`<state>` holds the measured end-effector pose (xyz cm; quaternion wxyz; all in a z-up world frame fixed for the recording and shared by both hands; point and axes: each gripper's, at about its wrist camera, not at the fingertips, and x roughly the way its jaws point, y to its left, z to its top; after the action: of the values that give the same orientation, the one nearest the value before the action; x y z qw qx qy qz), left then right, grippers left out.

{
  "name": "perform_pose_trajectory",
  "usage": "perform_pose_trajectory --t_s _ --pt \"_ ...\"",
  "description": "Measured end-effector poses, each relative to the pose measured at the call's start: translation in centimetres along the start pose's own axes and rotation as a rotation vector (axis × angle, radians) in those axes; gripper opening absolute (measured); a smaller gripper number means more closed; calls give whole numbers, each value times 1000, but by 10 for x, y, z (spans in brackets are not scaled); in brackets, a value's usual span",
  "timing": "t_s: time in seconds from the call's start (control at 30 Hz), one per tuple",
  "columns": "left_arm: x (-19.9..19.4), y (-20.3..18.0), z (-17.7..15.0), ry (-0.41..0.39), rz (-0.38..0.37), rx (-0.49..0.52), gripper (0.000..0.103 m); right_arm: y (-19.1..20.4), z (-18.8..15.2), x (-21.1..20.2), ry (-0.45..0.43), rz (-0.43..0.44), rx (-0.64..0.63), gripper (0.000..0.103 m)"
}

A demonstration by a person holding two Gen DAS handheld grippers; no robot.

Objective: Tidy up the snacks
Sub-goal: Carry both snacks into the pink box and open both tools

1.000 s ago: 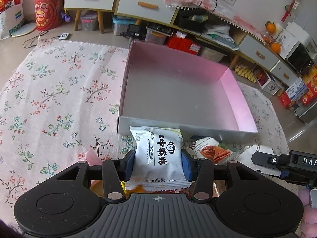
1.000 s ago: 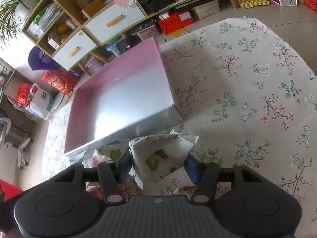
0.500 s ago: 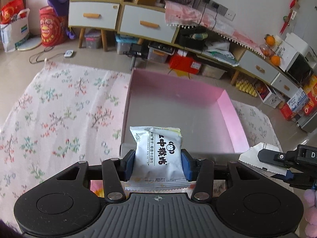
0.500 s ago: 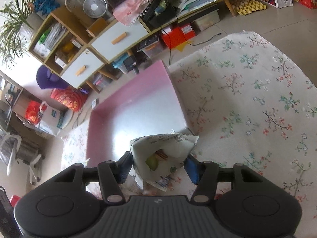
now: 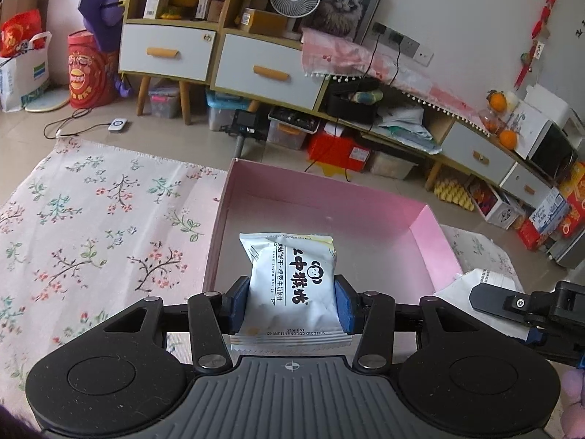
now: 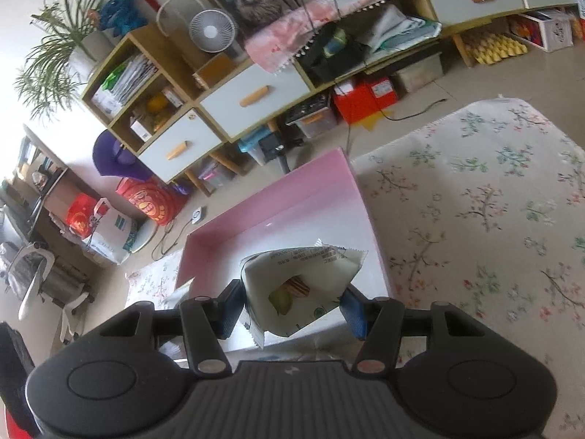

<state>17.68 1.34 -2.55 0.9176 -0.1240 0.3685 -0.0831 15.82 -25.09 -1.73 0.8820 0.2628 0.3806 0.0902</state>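
Biggest risk right now, judging from the frames: a packet could get dropped short of the pink box (image 5: pixel 329 219), or land on its rim and slide off onto the floral rug (image 5: pixel 91 226). Both packets are puffy, slick foil, so a slip out of the pads is easily imagined if either one is tilted further. A bump between the two grippers also looks possible, since the right one is seen poking in at 3 o'clock of the left wrist view, quite near.

The left gripper (image 5: pixel 290 301) is clamped on a white snack packet (image 5: pixel 292 278), blue pads pressed into both sides. The packet is held upright, black characters and a little monkey logo printed on it, crimped seam at the bottom. It's hanging over the box's near left corner.

The right gripper (image 6: pixel 292 311) is closed on a second packet (image 6: pixel 299 281), white with a fruit-and-biscuit picture, creased and skewed, one corner sticking out toward 2 o'clock. It's carried above the near end of the box, whose floor looks bare as far as can be seen.
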Motion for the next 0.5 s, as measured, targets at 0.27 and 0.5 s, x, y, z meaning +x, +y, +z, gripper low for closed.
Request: perform_pose_trajectory --t_s 0.27,0.5 --pt "19 6 -7 15 20 14 45 -8 -5 15 8 -32 -31 43" --pt "22 5 -7 20 24 26 55 -12 -6 13 1 -23 -17 52"
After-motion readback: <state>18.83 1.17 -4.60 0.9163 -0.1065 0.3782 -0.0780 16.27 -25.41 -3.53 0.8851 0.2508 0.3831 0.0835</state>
